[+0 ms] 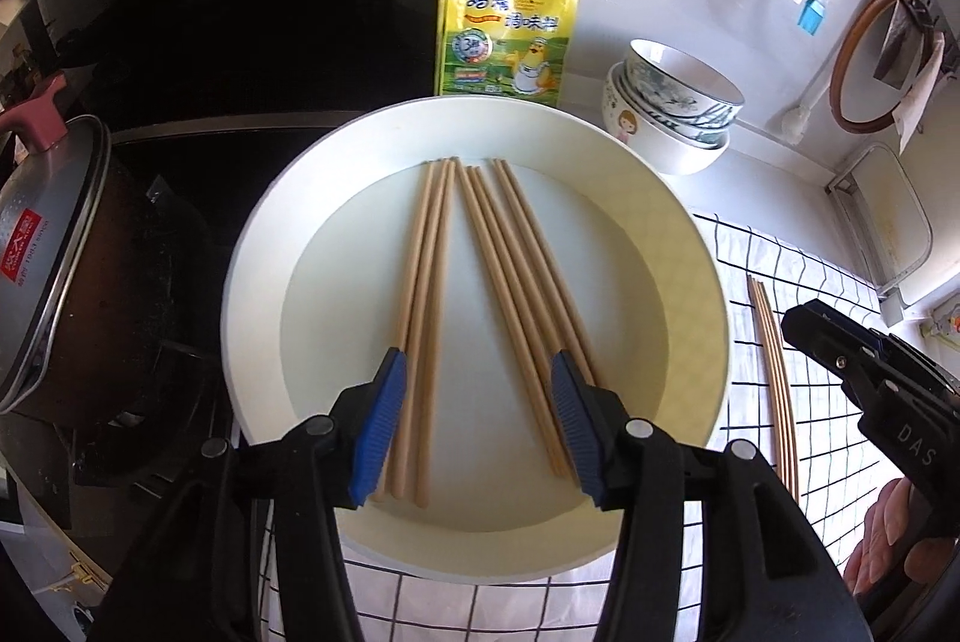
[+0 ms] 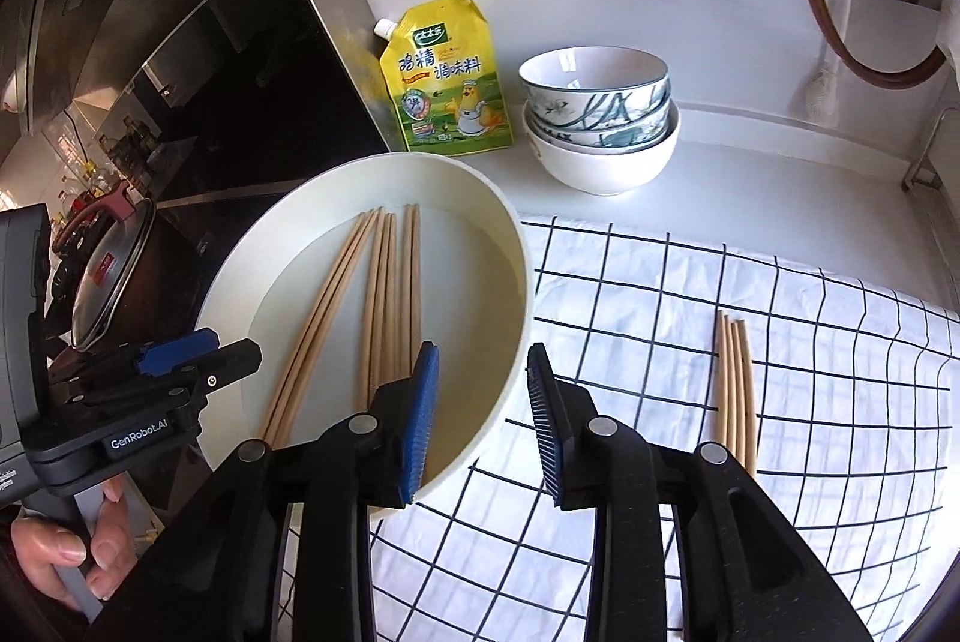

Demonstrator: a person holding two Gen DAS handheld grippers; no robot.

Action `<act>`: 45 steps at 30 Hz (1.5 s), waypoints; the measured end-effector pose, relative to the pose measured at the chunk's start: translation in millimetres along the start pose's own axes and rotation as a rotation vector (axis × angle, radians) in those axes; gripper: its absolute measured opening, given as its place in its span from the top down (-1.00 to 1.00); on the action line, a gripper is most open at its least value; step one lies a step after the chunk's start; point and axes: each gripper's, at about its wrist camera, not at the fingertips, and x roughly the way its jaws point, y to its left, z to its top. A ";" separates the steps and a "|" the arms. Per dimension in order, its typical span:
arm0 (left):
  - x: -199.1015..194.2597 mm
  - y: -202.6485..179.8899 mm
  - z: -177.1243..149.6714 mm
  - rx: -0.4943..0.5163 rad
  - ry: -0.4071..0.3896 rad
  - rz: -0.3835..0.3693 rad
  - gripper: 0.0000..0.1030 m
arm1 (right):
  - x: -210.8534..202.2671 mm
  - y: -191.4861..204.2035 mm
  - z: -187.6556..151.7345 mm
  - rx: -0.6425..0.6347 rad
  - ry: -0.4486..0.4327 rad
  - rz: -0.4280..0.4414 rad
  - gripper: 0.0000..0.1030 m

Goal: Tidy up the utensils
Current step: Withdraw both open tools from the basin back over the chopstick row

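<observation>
Left gripper (image 1: 477,420), angled steeply down over the round white tray (image 1: 264,246), jaws parted and empty above the tan wooden chopsticks (image 1: 510,282) lying inside. Right gripper (image 2: 483,417), jaws apart and empty, straddles the tray's rim; four more chopsticks (image 2: 737,390) lie on the white black-checked cloth (image 2: 840,342).

The left gripper's fingers (image 1: 384,426) hid the near ends of the chopsticks (image 1: 480,282) in the white tray (image 1: 252,246). At the checked cloth's (image 2: 660,294) right edge, the loose chopsticks' (image 2: 737,390) near ends vanished behind the right gripper's arm. The pot lid's (image 1: 42,246) label was too small to read.
</observation>
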 end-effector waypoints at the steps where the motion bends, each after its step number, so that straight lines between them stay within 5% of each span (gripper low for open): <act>1: 0.0 -2.9 -0.6 0.005 -0.002 0.001 0.02 | -2.5 -3.7 -1.5 0.006 -0.004 -0.005 0.43; 11: 0.8 -33.7 -11.0 0.048 0.005 0.023 -0.04 | -31.6 -57.2 -27.5 0.096 -0.039 -0.038 0.35; 31: 12.1 -151.9 -43.3 0.132 0.037 -0.047 -0.04 | -29.2 -155.5 -85.2 0.159 0.064 -0.105 0.35; 45: 30.3 -188.9 -58.5 0.170 0.047 -0.054 -0.05 | 2.0 -163.1 -106.4 0.105 0.132 -0.100 0.35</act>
